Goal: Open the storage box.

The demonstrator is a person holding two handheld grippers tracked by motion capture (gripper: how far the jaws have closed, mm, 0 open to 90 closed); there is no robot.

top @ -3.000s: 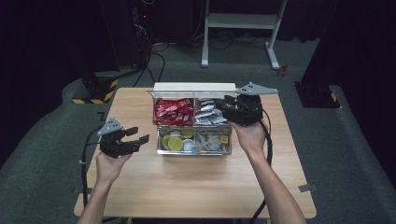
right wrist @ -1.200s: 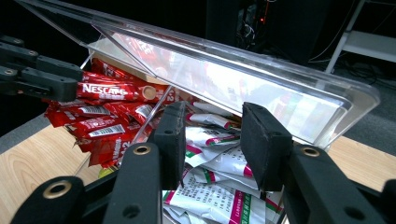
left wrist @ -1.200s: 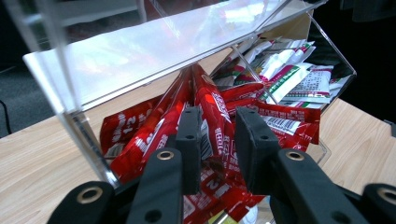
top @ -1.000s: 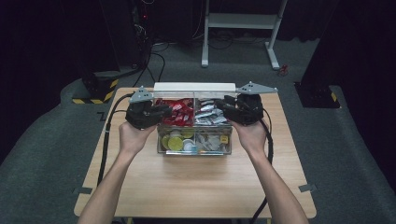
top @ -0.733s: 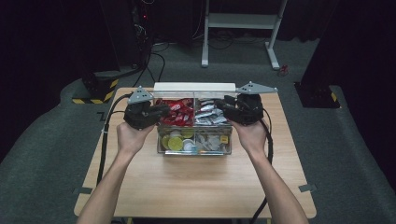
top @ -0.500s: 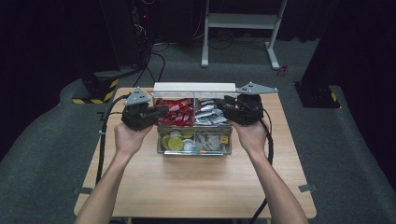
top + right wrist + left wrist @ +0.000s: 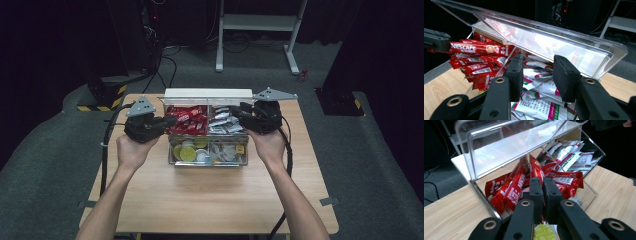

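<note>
A clear acrylic box (image 7: 210, 162) with several compartments sits mid-table, its lid (image 7: 549, 40) raised. Red Nescafe sachets (image 7: 187, 120) fill the back left compartment and white-green sachets (image 7: 222, 122) the back right. My left gripper (image 7: 172, 120) reaches in from the box's left and is shut on a red Nescafe sachet (image 7: 481, 47), its jaws (image 7: 542, 181) nearly together. From the right, my right gripper (image 7: 235, 112) reaches under the lid. Its jaws (image 7: 539, 60) stand apart over the white-green sachets (image 7: 536, 75), with nothing between the pads.
Yellow-green capsules (image 7: 187, 152) lie in the front left compartment and small packets (image 7: 227, 152) in the front right. Bare wooden tabletop (image 7: 210, 200) stretches in front of the box. A cable (image 7: 105, 160) trails from the left gripper over the table's left edge.
The left gripper came from the table's left front up to the box's red compartment, and its jaws closed there. The right gripper has kept still.
</note>
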